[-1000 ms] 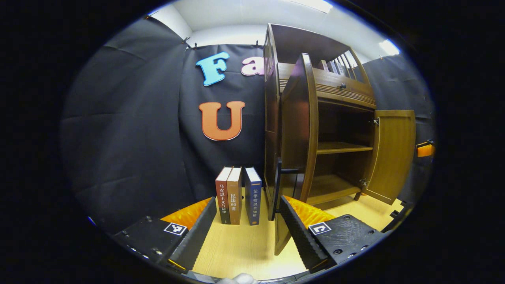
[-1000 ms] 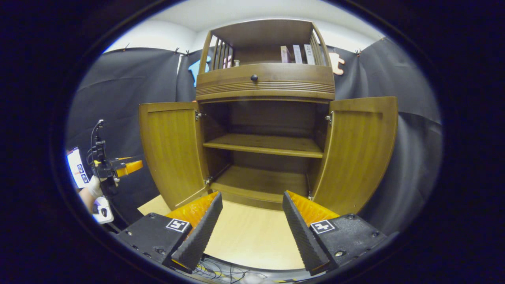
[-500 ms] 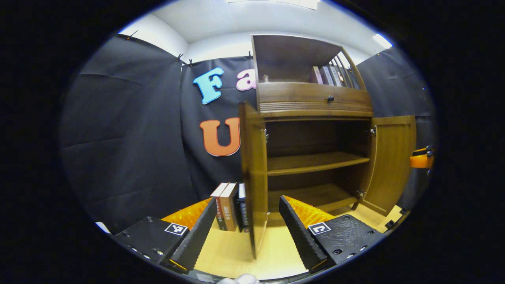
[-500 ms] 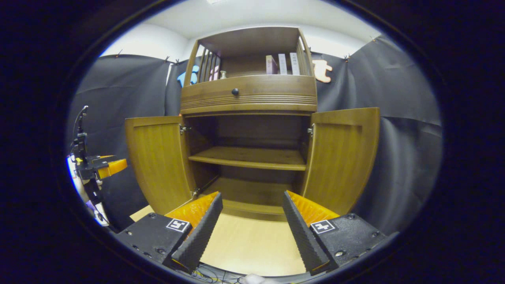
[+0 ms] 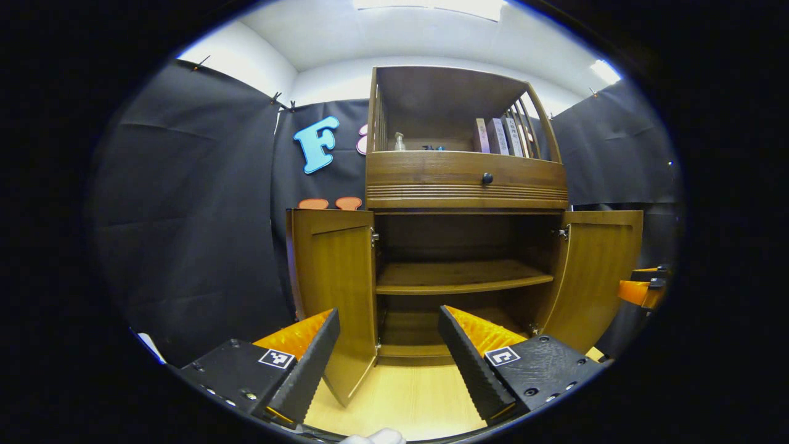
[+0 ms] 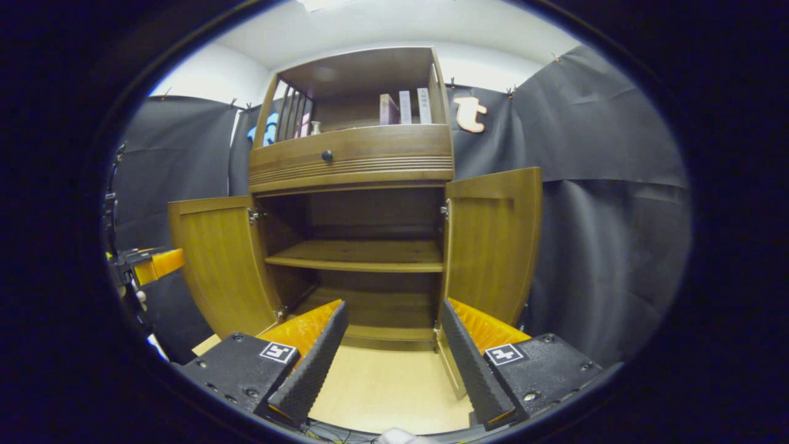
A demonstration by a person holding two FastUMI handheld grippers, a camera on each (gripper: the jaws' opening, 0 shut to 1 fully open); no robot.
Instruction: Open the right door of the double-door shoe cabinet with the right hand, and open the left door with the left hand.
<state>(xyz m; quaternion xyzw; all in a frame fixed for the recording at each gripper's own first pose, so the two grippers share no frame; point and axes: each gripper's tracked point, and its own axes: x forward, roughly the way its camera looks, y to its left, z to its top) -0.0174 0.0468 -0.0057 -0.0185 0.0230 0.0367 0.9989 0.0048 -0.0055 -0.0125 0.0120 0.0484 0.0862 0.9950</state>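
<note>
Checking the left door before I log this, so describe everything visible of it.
The left door is a brown, glossy wooden panel with a raised frame round its inner face. It stands upright, swung wide open from the cabinet, hinged at its top inner corner. Its lower edge hangs just above the pale floor. Neither gripper touches it; the left gripper is open in front.

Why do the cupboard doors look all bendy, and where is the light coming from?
Left gripper view: the fisheye lens bows the left door and right door; bright ceiling light on top. Right gripper view: the cabinet curves too; its inside is shadowy.
</note>
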